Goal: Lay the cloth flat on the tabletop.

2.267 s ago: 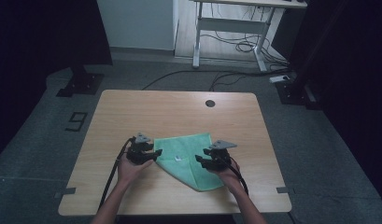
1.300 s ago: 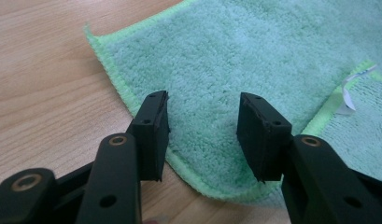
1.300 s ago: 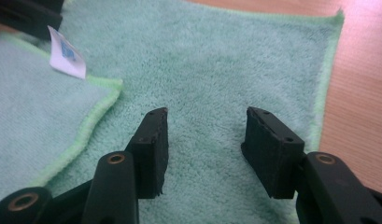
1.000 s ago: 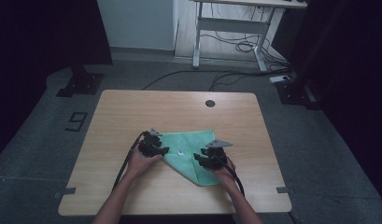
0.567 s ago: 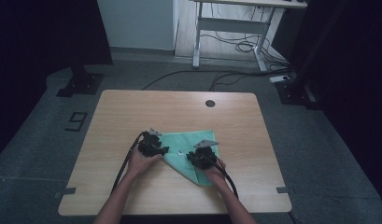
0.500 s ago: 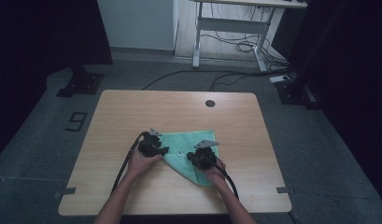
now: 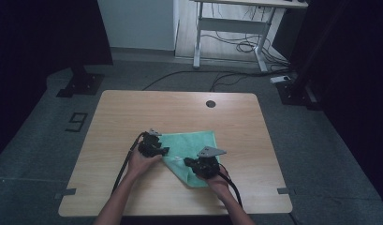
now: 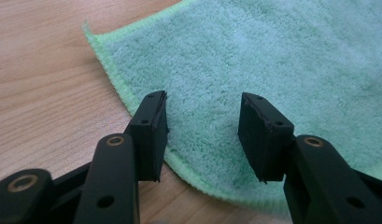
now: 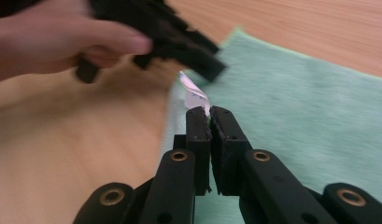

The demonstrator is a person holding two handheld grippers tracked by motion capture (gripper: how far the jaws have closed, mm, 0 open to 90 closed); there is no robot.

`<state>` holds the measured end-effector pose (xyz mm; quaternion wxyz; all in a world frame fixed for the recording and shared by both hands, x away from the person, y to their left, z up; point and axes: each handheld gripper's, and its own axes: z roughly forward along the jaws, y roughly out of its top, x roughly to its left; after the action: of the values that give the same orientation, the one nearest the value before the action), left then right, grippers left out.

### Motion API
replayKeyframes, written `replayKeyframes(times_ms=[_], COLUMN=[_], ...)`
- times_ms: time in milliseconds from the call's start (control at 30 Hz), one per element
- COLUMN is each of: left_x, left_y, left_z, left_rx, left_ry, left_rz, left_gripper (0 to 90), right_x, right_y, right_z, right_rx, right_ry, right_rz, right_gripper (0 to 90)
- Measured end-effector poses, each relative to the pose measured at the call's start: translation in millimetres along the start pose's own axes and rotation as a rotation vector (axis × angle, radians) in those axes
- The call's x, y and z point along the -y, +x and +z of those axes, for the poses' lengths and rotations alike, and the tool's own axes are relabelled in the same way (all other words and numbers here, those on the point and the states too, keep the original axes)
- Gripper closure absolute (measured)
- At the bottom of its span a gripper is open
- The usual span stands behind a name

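Note:
A green towel [image 7: 194, 143] lies on the wooden table [image 7: 133, 112], also seen in the left gripper view [image 8: 272, 56] and the right gripper view [image 9: 296, 107]. My left gripper [image 7: 165, 151] rests at the towel's left edge. Its jaws [image 8: 202, 100] are open, with towel pile below them and nothing pinched. My right gripper [image 7: 185, 161] is at the towel's near left edge. Its jaws [image 9: 209, 112] are shut on the towel's white label [image 9: 192, 88], which sticks out past the tips. The person's left hand [image 9: 62, 42] is close beyond it.
A round hole [image 7: 210, 103] sits near the table's far edge. Black cables [image 7: 123, 168] trail from both grippers over the front edge. On the floor are a "9" marker [image 7: 77, 122], stand bases [image 7: 81, 84] and a white desk frame [image 7: 226, 28] with wires.
The left gripper slid right onto the towel's edge, then stayed put. The right gripper moved left to the near edge, closed its jaws on the label and drew slightly back and up.

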<state>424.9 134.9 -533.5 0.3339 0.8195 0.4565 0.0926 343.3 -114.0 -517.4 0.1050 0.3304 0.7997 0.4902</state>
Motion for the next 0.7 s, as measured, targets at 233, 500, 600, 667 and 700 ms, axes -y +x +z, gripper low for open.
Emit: replayKeyframes(times_ms=[233,500,600,667,700], left_x=[-0.7,-1.1,-0.8,-0.4,-0.4], left_y=[-0.7,-2.9,-2.9,-3.2,-3.2], left_z=[0.2,0.4,0.6,0.6,0.6], left_rx=[-0.004,-0.014,-0.013,-0.015,-0.015], left_ry=[0.006,0.012,0.009,0.006,0.006], left_rz=[0.004,0.016,0.019,0.021,0.021], left_gripper=[51.7,50.5,50.4,50.2,50.1], right_x=[7.5,21.1,20.9,18.8,17.7], right_y=[37.8,57.5,58.4,53.7,49.3], right_z=[18.7,31.1,25.1,16.5,11.9], right_rx=[-0.145,-0.259,-0.239,-0.214,-0.202], right_ry=[0.033,0.084,0.068,0.041,0.029], right_rz=[-0.047,-0.071,-0.087,-0.082,-0.071], right_gripper=[85.3,68.9,57.9,54.7,52.7])
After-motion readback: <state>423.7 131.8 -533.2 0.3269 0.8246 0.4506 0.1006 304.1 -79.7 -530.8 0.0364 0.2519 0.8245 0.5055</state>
